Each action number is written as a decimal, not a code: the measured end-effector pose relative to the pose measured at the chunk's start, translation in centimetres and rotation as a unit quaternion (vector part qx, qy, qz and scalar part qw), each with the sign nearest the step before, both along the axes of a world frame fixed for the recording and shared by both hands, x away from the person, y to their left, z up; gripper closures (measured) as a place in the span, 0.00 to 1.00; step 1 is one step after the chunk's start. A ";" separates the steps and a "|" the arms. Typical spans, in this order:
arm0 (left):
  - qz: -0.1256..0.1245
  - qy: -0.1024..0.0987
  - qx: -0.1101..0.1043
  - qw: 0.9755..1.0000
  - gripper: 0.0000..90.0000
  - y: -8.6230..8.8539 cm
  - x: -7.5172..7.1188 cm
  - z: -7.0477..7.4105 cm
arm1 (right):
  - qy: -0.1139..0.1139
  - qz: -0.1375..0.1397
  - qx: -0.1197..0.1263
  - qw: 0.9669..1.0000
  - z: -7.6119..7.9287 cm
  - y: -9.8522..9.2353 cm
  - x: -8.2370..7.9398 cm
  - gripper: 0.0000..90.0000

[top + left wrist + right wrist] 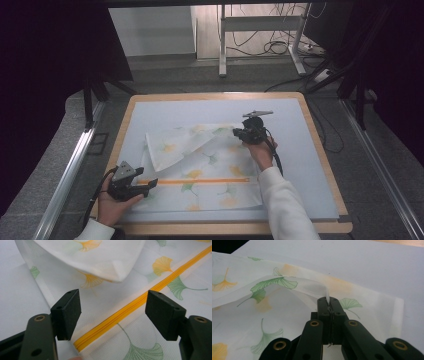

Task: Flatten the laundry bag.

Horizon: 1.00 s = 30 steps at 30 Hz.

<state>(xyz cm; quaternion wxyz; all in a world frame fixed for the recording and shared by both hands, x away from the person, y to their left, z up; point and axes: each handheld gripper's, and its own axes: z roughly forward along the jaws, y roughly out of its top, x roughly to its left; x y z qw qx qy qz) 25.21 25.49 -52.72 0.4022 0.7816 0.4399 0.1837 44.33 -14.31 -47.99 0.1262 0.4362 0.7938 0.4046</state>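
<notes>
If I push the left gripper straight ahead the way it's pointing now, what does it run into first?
Probably the orange zipper of the leaf-print fabric cover: it runs between the open jaws of the left gripper. Farther along lies the cover's folded-over flap, though depth is hard to judge.

No text, label, brand, number or sign can be read anywhere, only printed green and orange leaves without any letters.
</notes>
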 end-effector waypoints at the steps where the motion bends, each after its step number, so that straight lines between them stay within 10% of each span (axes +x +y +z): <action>1: 0.000 0.000 0.000 1.000 0.32 0.0 0.0 0.0 | 0.000 -0.001 -0.001 1.000 -0.2 0.1 0.3 0.98; 30: -0.005 0.003 -0.005 1.000 0.32 0.1 0.1 -0.1 | 0.039 -0.058 0.003 0.998 -1.7 -0.4 5.6 0.98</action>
